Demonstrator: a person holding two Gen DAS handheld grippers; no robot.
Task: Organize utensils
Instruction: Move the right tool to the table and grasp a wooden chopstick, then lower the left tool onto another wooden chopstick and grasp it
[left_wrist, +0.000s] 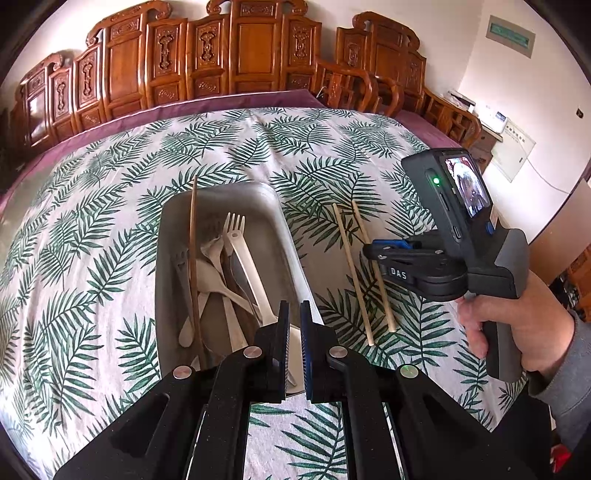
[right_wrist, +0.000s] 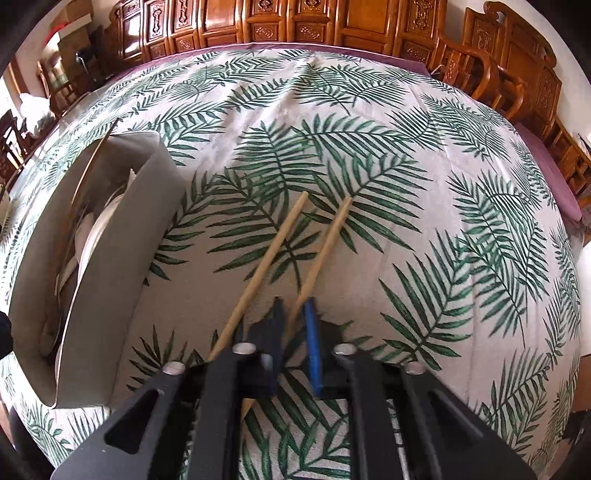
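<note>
chopstick (right_wrist: 325, 243) | right gripper (right_wrist: 294, 314) tilted down, apparently pinching it

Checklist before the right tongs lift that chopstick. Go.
1. Right chopstick sits between the right tongs: ok.
2. Pads pressing on it: cannot tell.
3. Left chopstick outside the tongs: ok.
4. Room in the tray: ok, probably.
5. Left tongs shut and empty: ok.
6. Path to tray free: not ok; the left tongs hang over its near end.
</note>
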